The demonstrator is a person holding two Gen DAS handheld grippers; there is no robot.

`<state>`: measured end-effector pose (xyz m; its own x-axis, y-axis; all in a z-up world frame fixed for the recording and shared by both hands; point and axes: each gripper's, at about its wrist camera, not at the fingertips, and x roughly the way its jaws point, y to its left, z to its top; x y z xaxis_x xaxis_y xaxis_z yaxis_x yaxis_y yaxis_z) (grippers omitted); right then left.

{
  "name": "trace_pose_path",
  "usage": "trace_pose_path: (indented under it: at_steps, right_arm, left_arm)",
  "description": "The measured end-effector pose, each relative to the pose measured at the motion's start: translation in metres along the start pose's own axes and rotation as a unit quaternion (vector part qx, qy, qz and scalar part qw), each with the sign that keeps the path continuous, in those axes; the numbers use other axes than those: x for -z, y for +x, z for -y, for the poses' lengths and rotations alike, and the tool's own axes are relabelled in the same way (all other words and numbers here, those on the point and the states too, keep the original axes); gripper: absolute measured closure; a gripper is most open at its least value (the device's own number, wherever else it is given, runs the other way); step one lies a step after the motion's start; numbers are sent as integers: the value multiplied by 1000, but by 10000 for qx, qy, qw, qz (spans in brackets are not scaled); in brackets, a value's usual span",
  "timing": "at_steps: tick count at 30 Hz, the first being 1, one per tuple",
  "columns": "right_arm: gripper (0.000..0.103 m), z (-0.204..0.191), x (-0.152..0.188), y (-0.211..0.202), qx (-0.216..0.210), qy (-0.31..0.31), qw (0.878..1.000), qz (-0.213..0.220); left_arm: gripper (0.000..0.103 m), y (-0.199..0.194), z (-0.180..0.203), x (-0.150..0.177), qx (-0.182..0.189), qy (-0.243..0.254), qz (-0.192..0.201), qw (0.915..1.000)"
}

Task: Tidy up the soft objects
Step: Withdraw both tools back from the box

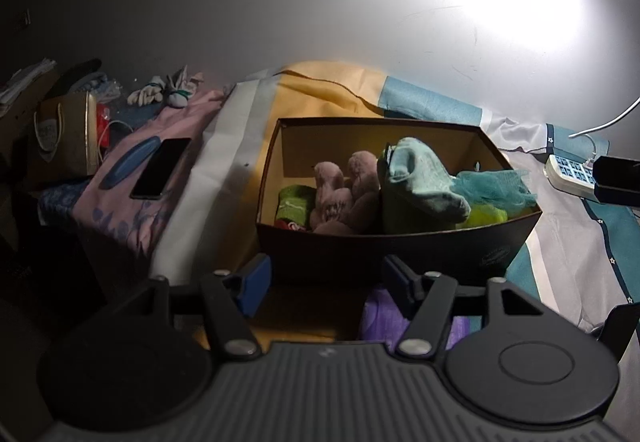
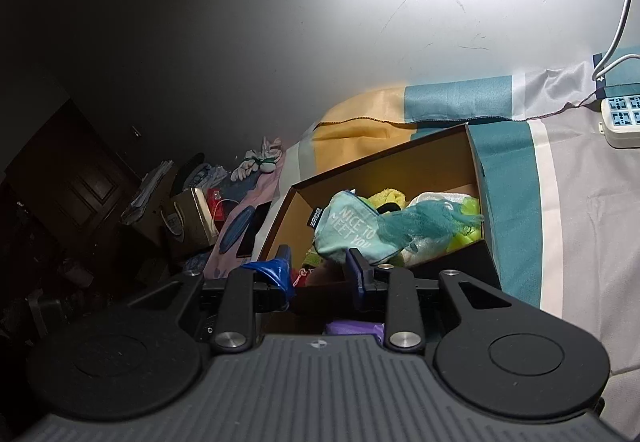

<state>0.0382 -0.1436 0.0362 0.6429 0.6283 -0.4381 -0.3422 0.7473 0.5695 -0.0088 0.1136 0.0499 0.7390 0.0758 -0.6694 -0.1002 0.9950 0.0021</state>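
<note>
Your left gripper (image 1: pixel 326 284) and right gripper (image 2: pixel 318 272) both hang spread and empty, just before the box (image 1: pixel 400 246). Soft things, a mint sock (image 1: pixel 424 182) on top, lie inside it on the bedsheet (image 1: pixel 560 242).

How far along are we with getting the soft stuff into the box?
Mostly done, it seems: the box already holds a pink plush toy, a pale green pouch, teal netting and a green cloth. Nothing is in hand; the left claw and right claw are open and empty. Possibly left: a purple item in front of the box and the tied gloves far back.
</note>
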Motion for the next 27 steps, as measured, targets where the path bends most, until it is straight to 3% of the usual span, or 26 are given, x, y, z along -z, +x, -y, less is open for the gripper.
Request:
trace_pose_path:
  at_steps: [12,21,27]
  right_arm:
    - [89,6,53,-5,214,196,9993,-234]
    - [89,-21,72,-4,964,-324,9946,-214]
    - [89,-35,74,-3,1599,-301,9867,-6]
  left_arm:
    - [37,1,20,30,-417,219,-586,9972]
    - [36,14,16,27,-360,331,-800,9956]
    - [36,21,14,20,-310,579,-814,9945]
